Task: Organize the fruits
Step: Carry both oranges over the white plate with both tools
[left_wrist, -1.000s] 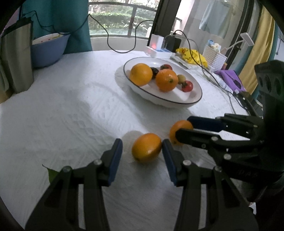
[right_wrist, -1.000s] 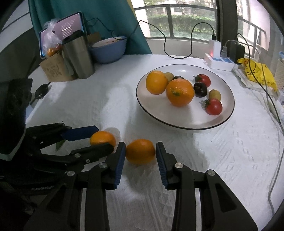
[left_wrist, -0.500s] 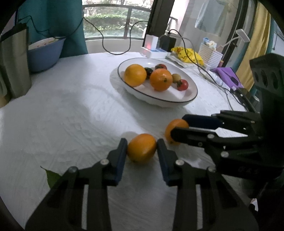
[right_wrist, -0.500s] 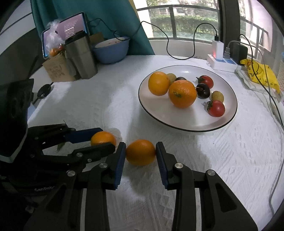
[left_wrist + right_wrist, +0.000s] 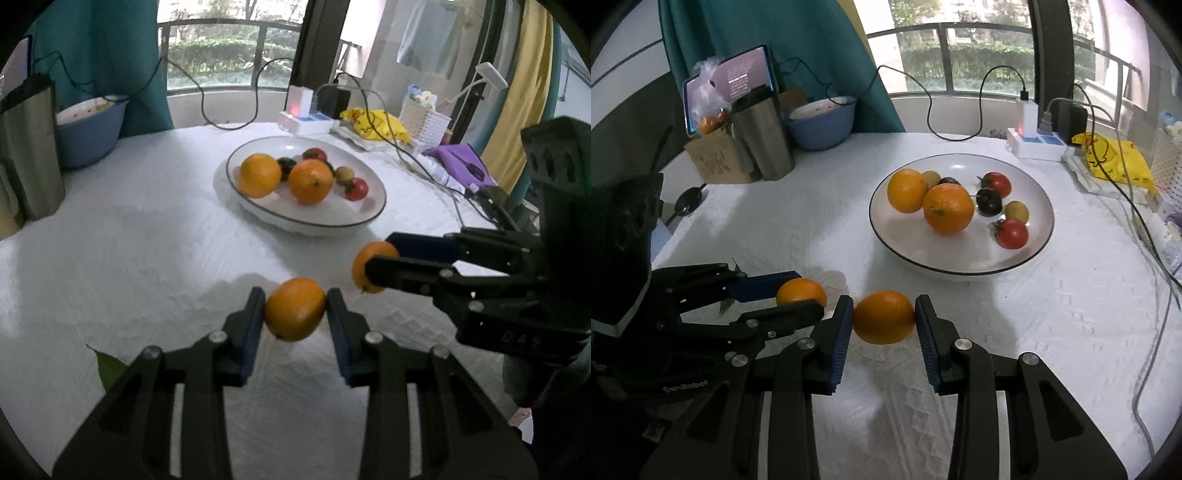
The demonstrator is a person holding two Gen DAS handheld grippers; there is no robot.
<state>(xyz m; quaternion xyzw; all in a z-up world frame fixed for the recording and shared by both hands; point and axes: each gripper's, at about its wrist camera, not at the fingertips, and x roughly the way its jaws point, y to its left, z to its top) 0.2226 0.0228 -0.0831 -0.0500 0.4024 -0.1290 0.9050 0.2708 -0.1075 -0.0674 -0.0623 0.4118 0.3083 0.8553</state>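
L gripper (image 5: 295,310) & R gripper (image 5: 884,317) each clamp an orange (image 5: 294,309).

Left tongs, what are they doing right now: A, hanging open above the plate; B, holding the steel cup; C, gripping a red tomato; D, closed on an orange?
D: the left tongs have both blue pads pressed against an orange.

Four oranges: two in the white plate (image 5: 1043,236), namely one orange (image 5: 907,190) and another (image 5: 948,209), and two on the worktop, namely one (image 5: 884,322) and one (image 5: 800,291). The plate also holds two red tomatoes, one (image 5: 1012,233) and one (image 5: 997,184), two dark fruits, one (image 5: 989,201) and one (image 5: 948,181), and two small yellowish fruits, one (image 5: 1017,211) and one (image 5: 931,178).
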